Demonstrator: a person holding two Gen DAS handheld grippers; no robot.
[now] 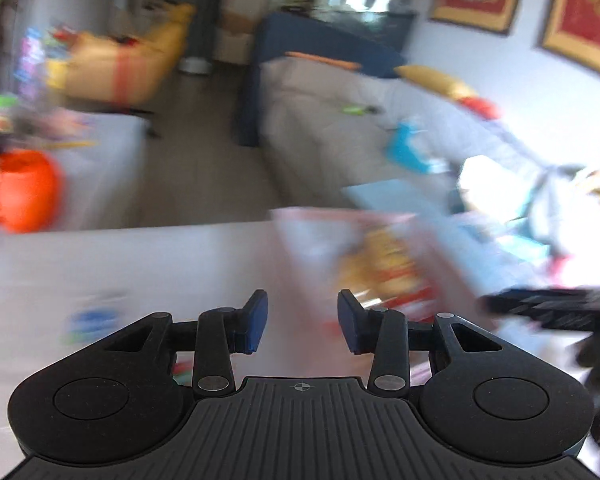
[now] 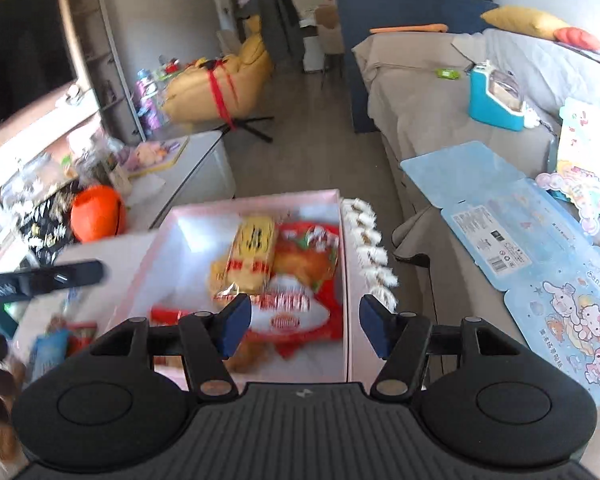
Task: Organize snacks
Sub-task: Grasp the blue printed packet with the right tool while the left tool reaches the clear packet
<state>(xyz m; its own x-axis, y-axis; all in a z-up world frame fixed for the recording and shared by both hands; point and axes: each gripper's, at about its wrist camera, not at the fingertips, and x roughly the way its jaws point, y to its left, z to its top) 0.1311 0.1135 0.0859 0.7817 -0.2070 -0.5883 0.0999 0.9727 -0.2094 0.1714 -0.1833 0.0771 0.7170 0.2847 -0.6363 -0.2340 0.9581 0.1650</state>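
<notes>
**Both tongs empty above the snack box**

The right tongs point(image 2: 303, 326) pointed steeply downward, jaws apart with nothing between them, poised over the near half of the pink box point(image 2: 156, 240). Inside it lay a yellow packet point(image 2: 252, 256) at twelve o'clock of the tongs, overlapping a red bag point(image 2: 312, 264) at one o'clock. The left tongs point(image 1: 302, 322), likewise tilted down and parted, held nothing; the blurred box sat at one o'clock.
</notes>
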